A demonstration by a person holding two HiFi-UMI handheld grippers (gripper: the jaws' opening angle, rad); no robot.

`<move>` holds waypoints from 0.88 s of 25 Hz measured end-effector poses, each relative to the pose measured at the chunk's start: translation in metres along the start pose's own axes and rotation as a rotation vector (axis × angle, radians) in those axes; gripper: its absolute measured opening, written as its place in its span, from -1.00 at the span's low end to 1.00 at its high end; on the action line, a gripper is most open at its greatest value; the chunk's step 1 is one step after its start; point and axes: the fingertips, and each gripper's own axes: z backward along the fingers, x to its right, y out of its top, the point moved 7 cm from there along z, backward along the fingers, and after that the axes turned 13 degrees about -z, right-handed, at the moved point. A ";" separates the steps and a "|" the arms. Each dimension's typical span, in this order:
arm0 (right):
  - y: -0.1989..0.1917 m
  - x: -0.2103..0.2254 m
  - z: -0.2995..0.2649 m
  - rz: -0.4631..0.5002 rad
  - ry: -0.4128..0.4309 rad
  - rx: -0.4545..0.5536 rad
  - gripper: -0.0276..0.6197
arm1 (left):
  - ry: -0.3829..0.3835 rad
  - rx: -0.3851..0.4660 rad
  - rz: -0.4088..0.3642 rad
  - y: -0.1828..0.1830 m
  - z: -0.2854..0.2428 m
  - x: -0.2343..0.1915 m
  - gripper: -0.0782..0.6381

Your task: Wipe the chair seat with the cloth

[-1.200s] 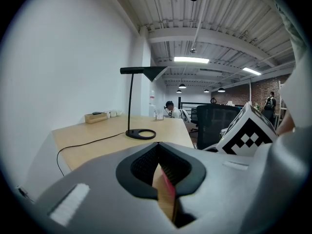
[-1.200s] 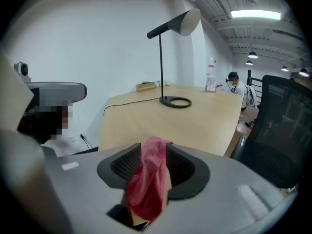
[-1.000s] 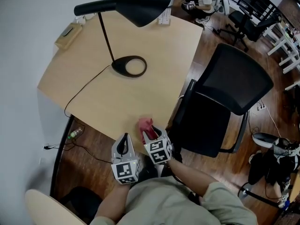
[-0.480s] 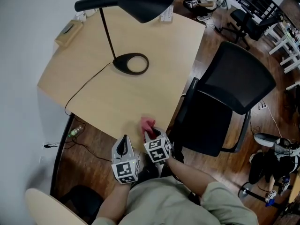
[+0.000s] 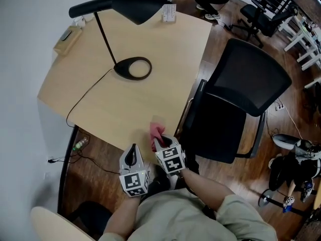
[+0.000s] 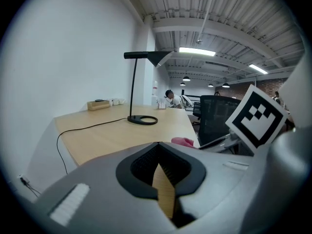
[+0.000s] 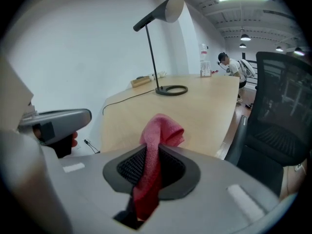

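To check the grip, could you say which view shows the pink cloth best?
The right gripper view: the cloth fills the centre, pinched between the right gripper's jaws, which have just been closing. The head view shows a small pink bunch at the desk edge; the left gripper view, a sliver.

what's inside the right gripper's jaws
A pink cloth, pinched in the right gripper, whose jaws have just been closing on it. Its bunched end sticks out over the desk. The part deeper between the jaws is covered.
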 end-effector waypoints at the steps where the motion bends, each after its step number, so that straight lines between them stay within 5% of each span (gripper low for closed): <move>1: 0.005 0.002 0.008 -0.007 0.001 0.018 -0.74 | -0.011 0.003 -0.002 0.002 -0.002 0.004 -0.76; 10: 0.042 0.059 0.093 -0.063 -0.065 0.183 -0.74 | -0.156 0.061 -0.040 0.040 -0.027 0.082 -0.76; 22: 0.074 0.213 0.162 -0.124 -0.180 0.270 -0.74 | -0.276 0.106 -0.102 0.103 -0.084 0.226 -0.76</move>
